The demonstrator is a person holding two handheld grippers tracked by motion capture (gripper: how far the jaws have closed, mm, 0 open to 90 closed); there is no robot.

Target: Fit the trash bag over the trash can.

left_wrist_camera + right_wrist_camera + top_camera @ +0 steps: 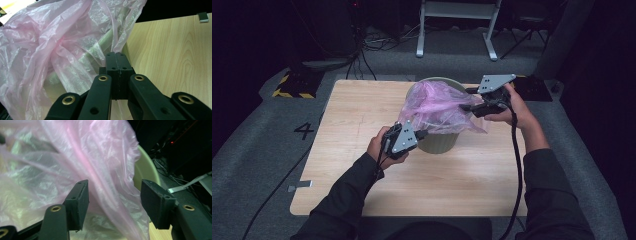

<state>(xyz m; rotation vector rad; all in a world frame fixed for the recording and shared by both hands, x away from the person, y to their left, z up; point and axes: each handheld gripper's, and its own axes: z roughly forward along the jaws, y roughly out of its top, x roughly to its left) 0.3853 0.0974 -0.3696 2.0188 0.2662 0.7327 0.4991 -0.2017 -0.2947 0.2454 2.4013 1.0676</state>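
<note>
A pale green bin [438, 142] stands on the wooden table [362, 115] with a crumpled, see-through pink bag [437, 107] bulging out of its mouth. My left gripper [424, 134] sits at the bin's near-left side. In the left gripper view its jaws [117, 54] are pressed together, and the bag's [62, 50] hanging edge narrows down into their tips. My right gripper [467, 106] is at the bin's right side. It [115, 186] is open, a fold of the bag [100, 157] hangs loose between its pads, and the bin's rim [147, 167] is just behind.
Bare tabletop [175, 55] stretches to the left of the bin and in front of it. Beyond the far edge are a white frame's legs [457, 30], floor cables [382, 42] and a yellow-black striped base [292, 87]. A dark block [532, 87] sits off the table's far right corner.
</note>
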